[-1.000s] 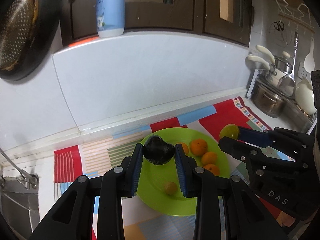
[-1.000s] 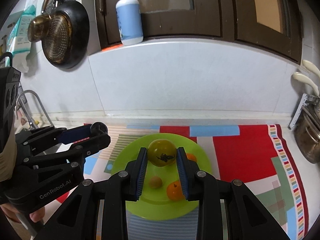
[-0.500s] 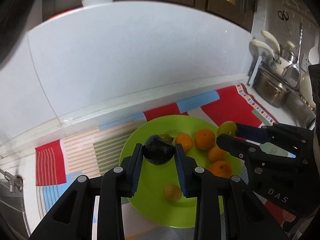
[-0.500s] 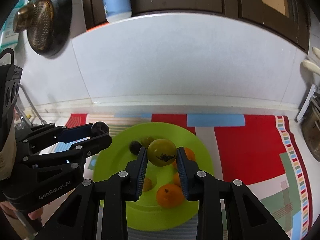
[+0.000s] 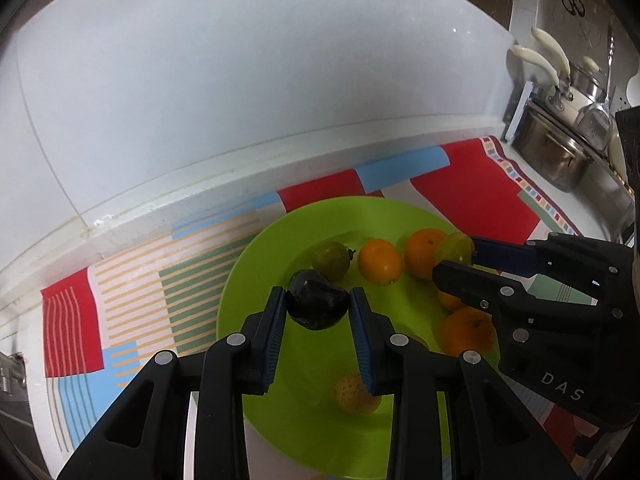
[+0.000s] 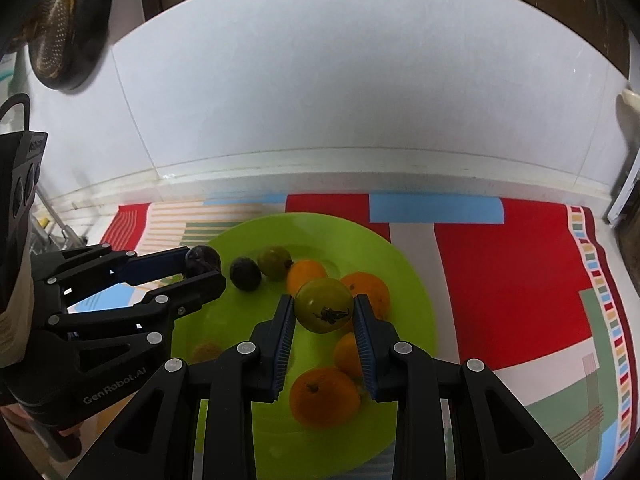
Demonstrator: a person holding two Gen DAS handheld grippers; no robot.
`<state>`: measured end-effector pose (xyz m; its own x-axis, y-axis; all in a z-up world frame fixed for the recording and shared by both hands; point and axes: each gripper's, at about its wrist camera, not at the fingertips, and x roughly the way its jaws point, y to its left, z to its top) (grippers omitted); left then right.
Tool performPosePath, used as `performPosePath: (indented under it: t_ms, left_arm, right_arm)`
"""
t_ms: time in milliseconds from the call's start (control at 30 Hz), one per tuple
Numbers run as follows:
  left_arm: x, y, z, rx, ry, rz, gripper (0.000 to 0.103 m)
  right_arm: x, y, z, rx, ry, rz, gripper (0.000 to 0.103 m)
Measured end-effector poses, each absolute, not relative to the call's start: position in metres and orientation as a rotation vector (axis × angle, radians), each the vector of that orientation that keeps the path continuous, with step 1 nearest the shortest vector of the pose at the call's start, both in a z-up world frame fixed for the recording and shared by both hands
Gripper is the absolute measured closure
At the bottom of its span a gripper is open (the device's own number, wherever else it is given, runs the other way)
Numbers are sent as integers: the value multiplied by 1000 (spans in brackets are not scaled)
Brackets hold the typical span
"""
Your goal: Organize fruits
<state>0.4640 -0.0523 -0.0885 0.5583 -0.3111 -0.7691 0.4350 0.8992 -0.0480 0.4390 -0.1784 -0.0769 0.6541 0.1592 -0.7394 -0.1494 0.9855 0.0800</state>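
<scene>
Left claw [image 5: 318,312] is clamped on a dark plum [image 5: 317,305], held low over the left half of the green plate [image 5: 256,280] and angled down toward it. Right claw [image 6: 324,320] is clamped on a green tomato [image 6: 324,305], poised just above the oranges [image 6: 323,397] in the plate's middle. A second dark plum [image 6: 245,274] and a green fruit [image 6: 274,262] lie side by side on the plate, which rests on the striped mat [image 6: 500,280] covering the table.

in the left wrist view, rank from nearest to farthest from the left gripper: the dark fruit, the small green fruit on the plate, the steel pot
1. Dark purple fruit, held between the left gripper's fingers.
2. Small green fruit, on the lime-green plate just beyond the fingertips.
3. Steel pot, far right by the wall.
</scene>
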Motion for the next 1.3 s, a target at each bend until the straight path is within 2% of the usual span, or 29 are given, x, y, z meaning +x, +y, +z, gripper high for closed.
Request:
performPosePath:
  t_ms: [367, 833, 967, 1000, 1067, 1300]
  left_arm:
    - [453, -50, -75, 159, 836, -419, 65]
    - [384, -25, -16, 68, 728, -334, 60]
    - [358, -16, 0, 52, 672, -294, 51]
    - [349, -14, 5, 49, 658, -279, 49]
    - [338, -10, 10, 46, 645, -268, 47]
    - [298, 0, 23, 55, 620, -290, 42]
  right_arm:
    - [434, -184, -73, 48, 826, 176, 71]
    - [371, -180, -24, 53, 693, 168, 71]
    - [348, -178, -8, 56, 655, 172, 71]
    - [341, -177, -4, 54, 643, 172, 66]
    - [330, -176, 2, 50, 621, 166, 62]
    - [285, -169, 18, 77, 575, 155, 62]
